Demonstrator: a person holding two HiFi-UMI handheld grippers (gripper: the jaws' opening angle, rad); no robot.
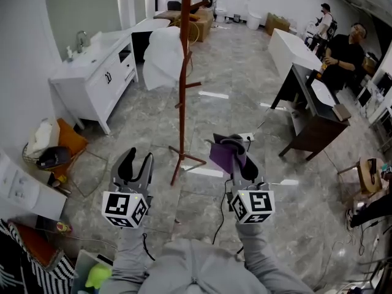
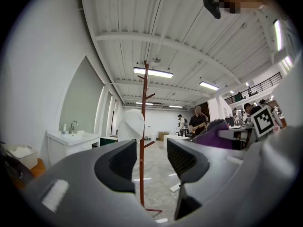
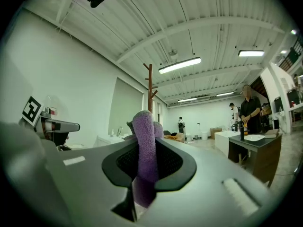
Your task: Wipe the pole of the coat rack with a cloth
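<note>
Before the coat rack (image 1: 181, 121), right gripper (image 1: 233, 144) clamps the cloth (image 1: 220, 156); left gripper (image 1: 138, 162) gapes.

Head view downward; gripper views level; all share coat rack (image 1: 183, 72).

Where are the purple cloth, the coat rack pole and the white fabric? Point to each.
purple cloth (image 3: 144, 143): right gripper view, fold pinched between the jaws.
coat rack pole (image 1: 182, 115): head view, middle of the shaft.
white fabric (image 1: 164, 57): head view, its middle, left of the pole.
</note>
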